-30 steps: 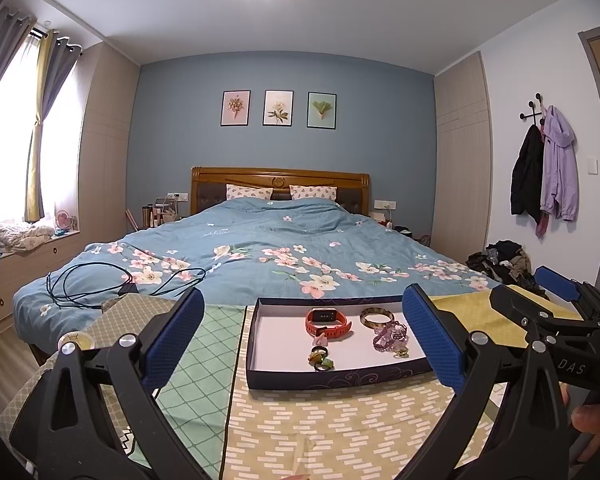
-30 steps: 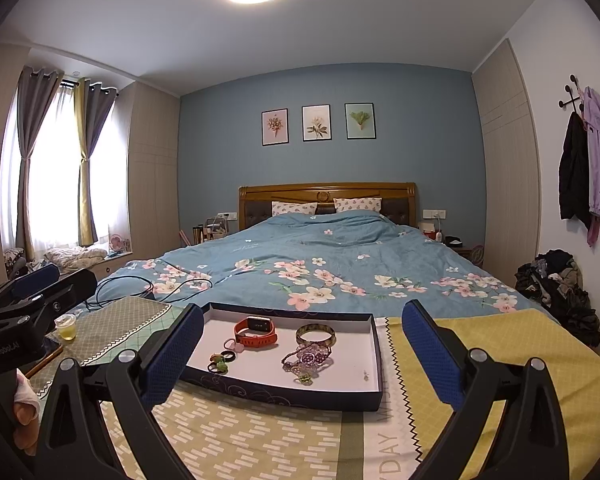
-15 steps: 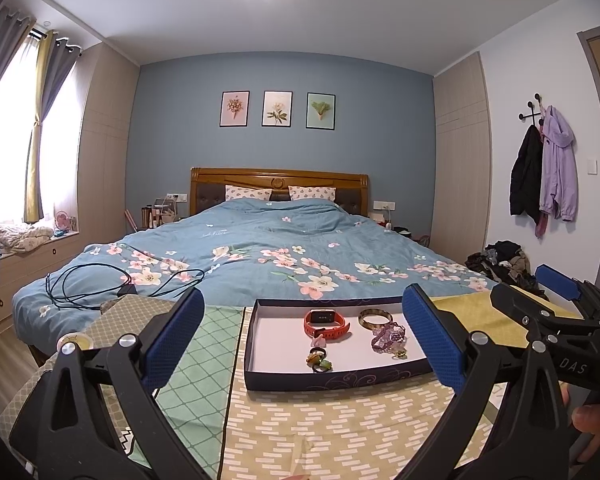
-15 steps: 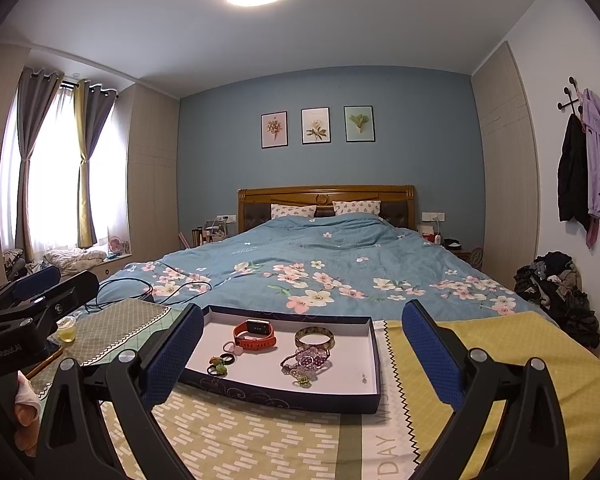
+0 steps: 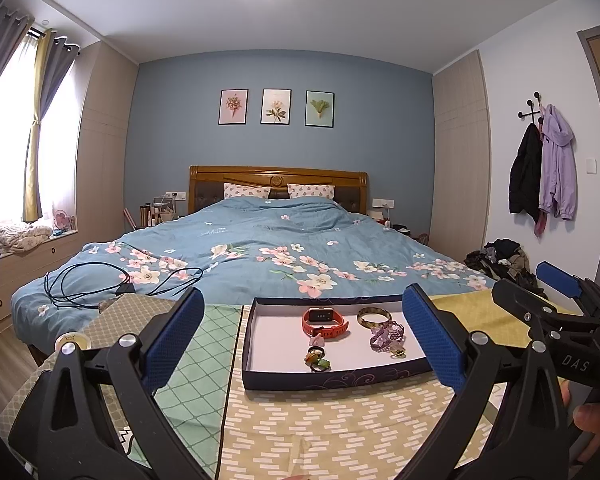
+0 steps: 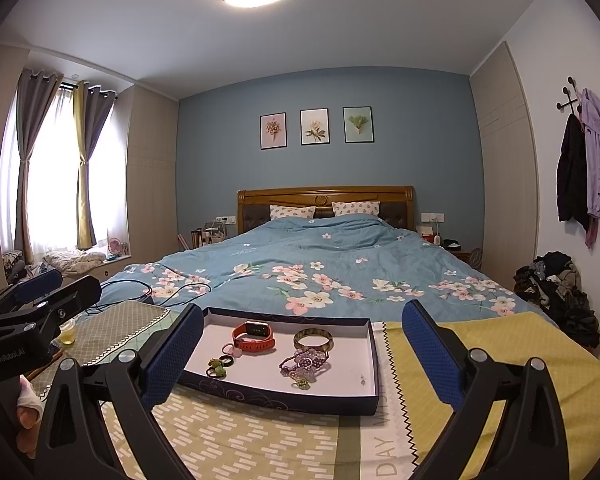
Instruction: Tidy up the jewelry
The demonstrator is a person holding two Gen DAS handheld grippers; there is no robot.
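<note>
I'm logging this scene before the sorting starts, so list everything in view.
tray: 1, dark blue with white floor, on the patterned cloths.
watch: 1, red-orange, back left of tray.
bangle: 1, gold, back right.
beaded bracelet: 1, purple, in front of bangle.
rings: small cluster, green and dark, front left; count unclear.
bed: 1, blue floral cover, behind tray.
cable: black, on bed.
framed prints: 3, blue wall.
jackets: 2, black and lilac, on wall hooks.
left gripper: open, empty.
right gripper: open, empty.
</note>
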